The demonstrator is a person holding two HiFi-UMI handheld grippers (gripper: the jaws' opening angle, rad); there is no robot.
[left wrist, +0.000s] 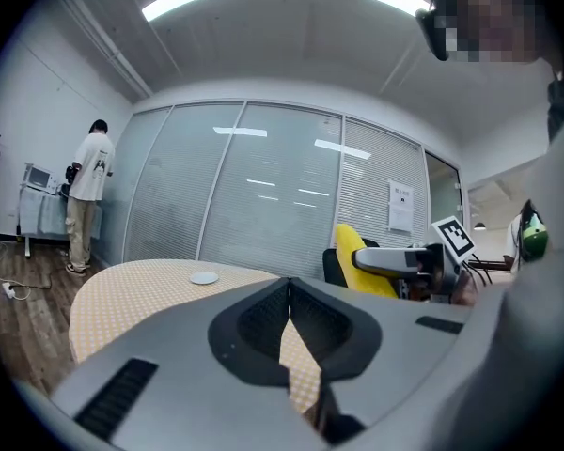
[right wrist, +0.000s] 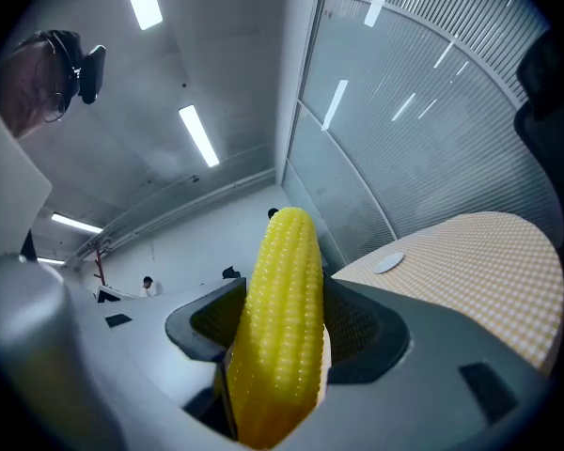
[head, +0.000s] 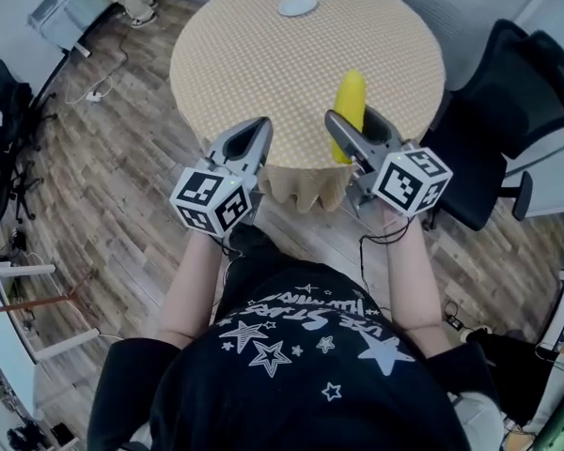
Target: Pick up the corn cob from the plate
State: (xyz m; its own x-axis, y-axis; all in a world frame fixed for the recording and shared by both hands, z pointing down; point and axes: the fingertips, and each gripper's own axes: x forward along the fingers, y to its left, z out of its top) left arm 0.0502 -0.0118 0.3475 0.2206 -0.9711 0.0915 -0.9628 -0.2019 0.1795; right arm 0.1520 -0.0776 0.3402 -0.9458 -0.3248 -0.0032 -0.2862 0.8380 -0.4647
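A yellow corn cob (head: 349, 113) (right wrist: 280, 332) is clamped between the jaws of my right gripper (head: 350, 132) (right wrist: 282, 325), lifted above the near edge of the round table (head: 263, 54). It points away from me and sticks out past the jaws. A small white plate (head: 298, 6) (left wrist: 204, 278) (right wrist: 389, 263) lies bare at the table's far side. My left gripper (head: 256, 137) (left wrist: 289, 319) hovers at the near table edge, jaws closed together with nothing between them. The corn (left wrist: 360, 259) also shows at right in the left gripper view.
The table carries a tan checked cloth (head: 376, 36). A black office chair (head: 508, 120) stands right of the table. A person (left wrist: 86, 195) stands at a cart far left. Wood floor (head: 103, 177) and cables lie to the left.
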